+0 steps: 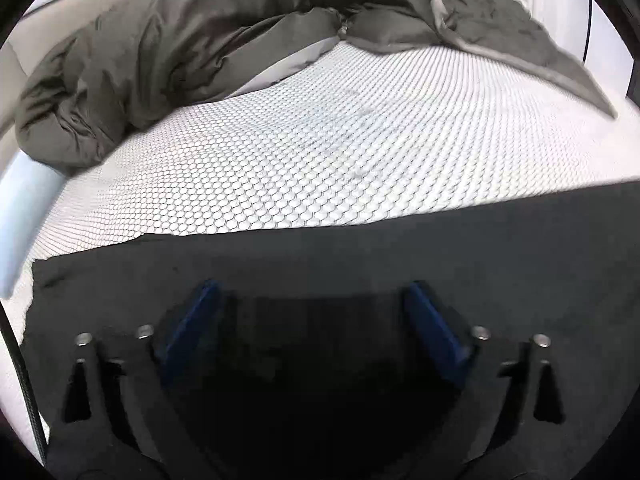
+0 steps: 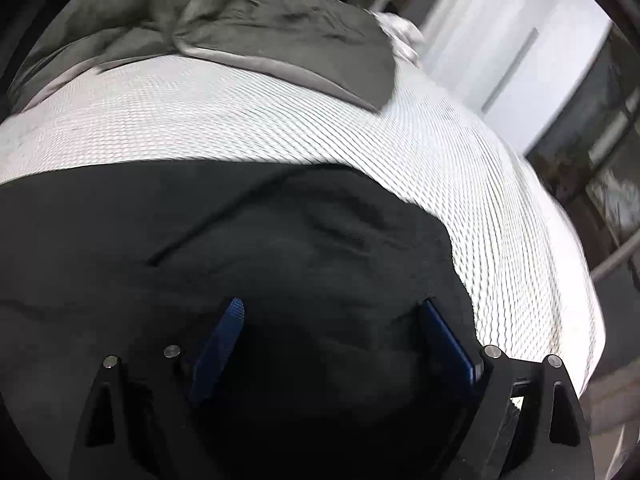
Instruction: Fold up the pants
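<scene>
Black pants [image 1: 360, 248] lie flat across the near part of a bed with a white honeycomb-patterned cover [image 1: 304, 152]. In the left wrist view my left gripper [image 1: 312, 292] hovers over the dark cloth with its blue pads [image 1: 188, 320] wide apart and nothing pinched between them. In the right wrist view the pants [image 2: 240, 232] show a seam and some wrinkles near their right edge. My right gripper [image 2: 332, 308] stands open above that cloth, its blue fingers [image 2: 224, 336] spread and clear of the fabric.
A rumpled dark grey duvet [image 1: 180, 48] is heaped along the far side of the bed, also the duvet [image 2: 280, 32] in the right view. The bed's right edge [image 2: 568, 280] drops off toward a white wall panel [image 2: 500, 52] and a dark window area.
</scene>
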The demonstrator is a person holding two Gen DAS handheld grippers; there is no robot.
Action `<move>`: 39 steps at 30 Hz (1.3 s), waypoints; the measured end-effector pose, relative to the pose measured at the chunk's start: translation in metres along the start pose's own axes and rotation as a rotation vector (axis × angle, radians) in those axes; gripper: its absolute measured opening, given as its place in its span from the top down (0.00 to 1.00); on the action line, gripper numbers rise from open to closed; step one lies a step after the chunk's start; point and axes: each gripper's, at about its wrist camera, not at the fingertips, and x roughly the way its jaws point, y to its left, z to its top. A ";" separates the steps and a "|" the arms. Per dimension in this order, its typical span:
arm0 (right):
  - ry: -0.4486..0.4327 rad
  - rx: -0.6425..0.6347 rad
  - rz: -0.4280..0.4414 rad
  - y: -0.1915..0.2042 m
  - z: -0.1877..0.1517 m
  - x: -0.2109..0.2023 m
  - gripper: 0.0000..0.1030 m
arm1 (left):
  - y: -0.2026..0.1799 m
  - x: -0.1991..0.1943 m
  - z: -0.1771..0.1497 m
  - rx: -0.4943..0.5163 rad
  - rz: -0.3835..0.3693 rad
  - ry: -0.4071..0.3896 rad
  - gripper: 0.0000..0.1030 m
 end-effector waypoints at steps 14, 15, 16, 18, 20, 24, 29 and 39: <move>0.038 -0.193 0.312 0.108 -0.017 -0.045 0.11 | -0.027 0.024 0.003 0.029 -0.039 0.048 0.15; 0.040 -0.181 0.300 0.102 -0.024 -0.048 0.10 | 0.000 0.027 0.002 -0.027 0.003 0.057 0.14; 0.054 -0.158 0.293 0.094 -0.026 -0.045 0.09 | 0.020 0.028 -0.001 -0.061 0.026 0.051 0.13; 0.064 -0.124 0.301 0.084 -0.032 -0.041 0.09 | 0.060 0.025 -0.006 -0.136 0.107 0.048 0.17; 0.058 -0.120 0.292 0.082 -0.035 -0.047 0.09 | 0.080 0.023 -0.004 -0.155 0.142 0.044 0.25; -0.003 -0.142 0.302 0.094 -0.038 -0.077 0.09 | 0.067 -0.027 -0.021 -0.143 -0.092 -0.005 0.25; -0.067 -0.179 0.476 0.130 -0.068 -0.119 0.09 | -0.020 -0.040 -0.052 0.178 -0.194 0.001 0.18; -0.037 -0.282 0.298 0.092 -0.049 -0.050 0.08 | 0.077 -0.026 -0.073 -0.038 0.039 0.069 0.18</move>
